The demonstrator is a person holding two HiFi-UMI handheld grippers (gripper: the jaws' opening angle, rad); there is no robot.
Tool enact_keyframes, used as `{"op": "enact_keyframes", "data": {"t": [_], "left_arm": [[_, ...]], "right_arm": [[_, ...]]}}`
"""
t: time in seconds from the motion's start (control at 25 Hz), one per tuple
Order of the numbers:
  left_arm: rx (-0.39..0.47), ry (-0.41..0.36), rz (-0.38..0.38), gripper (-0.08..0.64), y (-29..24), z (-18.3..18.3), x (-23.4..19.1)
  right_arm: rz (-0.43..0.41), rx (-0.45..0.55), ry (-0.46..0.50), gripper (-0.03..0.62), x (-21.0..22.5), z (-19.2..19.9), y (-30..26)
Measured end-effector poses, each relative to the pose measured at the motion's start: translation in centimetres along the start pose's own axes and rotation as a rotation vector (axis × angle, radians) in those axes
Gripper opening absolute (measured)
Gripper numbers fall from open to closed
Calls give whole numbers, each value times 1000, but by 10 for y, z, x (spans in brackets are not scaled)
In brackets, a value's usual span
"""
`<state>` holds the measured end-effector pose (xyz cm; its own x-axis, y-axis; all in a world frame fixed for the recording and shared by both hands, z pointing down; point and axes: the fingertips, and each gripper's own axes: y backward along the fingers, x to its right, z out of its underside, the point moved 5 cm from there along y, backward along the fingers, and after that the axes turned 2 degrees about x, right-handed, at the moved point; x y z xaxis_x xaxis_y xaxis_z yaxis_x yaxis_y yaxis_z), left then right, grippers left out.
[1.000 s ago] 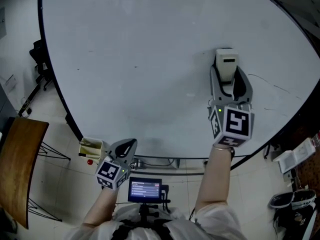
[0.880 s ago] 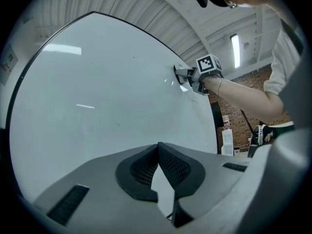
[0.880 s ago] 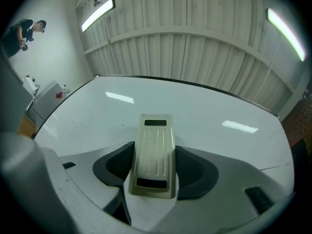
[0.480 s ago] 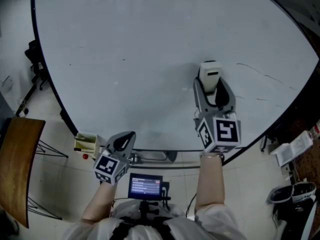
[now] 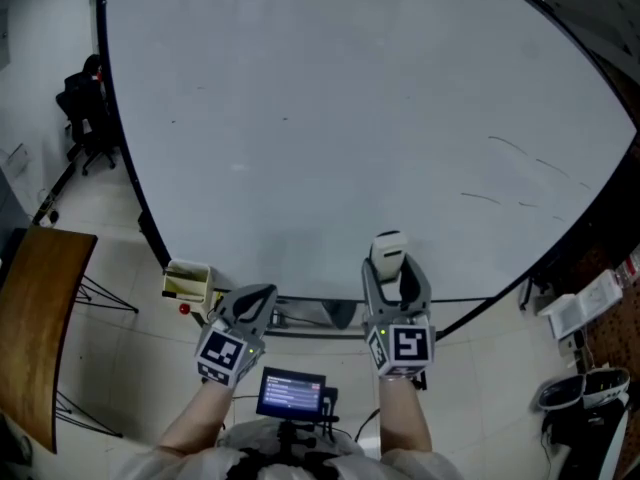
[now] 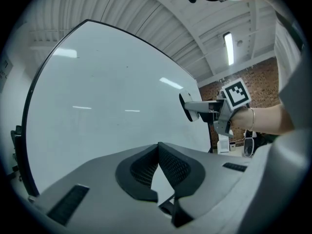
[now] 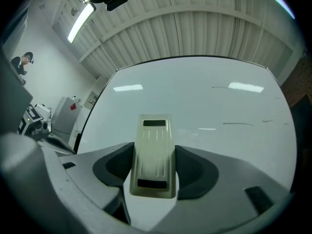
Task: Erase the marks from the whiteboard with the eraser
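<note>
Firmly pinched between the jaws of the right gripper (image 7: 153, 162), the eraser (image 7: 155, 135) stands lengthwise, its top poking out past them. It sits low on the whiteboard (image 5: 300, 118), near the bottom edge and well apart from the thin dark strokes (image 5: 512, 148) toward the right side. To do this well, I'd carry it across to those lines, lay the pad flat on the surface, and sweep along each stroke with even pressure so it doesn't pivot in the grip. Whether the pad touches the board now I cannot tell. The eraser has a cream, ribbed plastic back with two dark recesses. The left gripper (image 6: 159, 150) has its jaws together on nothing, idle below the board.
</note>
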<state>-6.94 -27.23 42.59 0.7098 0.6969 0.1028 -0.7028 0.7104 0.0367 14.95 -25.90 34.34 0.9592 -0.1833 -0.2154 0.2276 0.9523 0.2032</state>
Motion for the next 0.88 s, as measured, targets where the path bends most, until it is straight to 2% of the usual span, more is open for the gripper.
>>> {"op": "enact_keyframes", "data": {"t": [0.28, 0.44, 0.72, 0.88], "left_arm": [[-8, 26, 40, 6, 19, 13, 19], [-2, 6, 33, 6, 26, 10, 31], [5, -2, -51, 6, 45, -12, 65], [5, -3, -73, 6, 58, -18, 117]], "right_arm": [[-18, -149, -51, 250, -33, 63, 62], [-16, -215, -116, 250, -33, 91, 97], [-70, -218, -171, 251, -19, 84, 136], [-122, -203, -234, 252, 0, 77, 178]]}}
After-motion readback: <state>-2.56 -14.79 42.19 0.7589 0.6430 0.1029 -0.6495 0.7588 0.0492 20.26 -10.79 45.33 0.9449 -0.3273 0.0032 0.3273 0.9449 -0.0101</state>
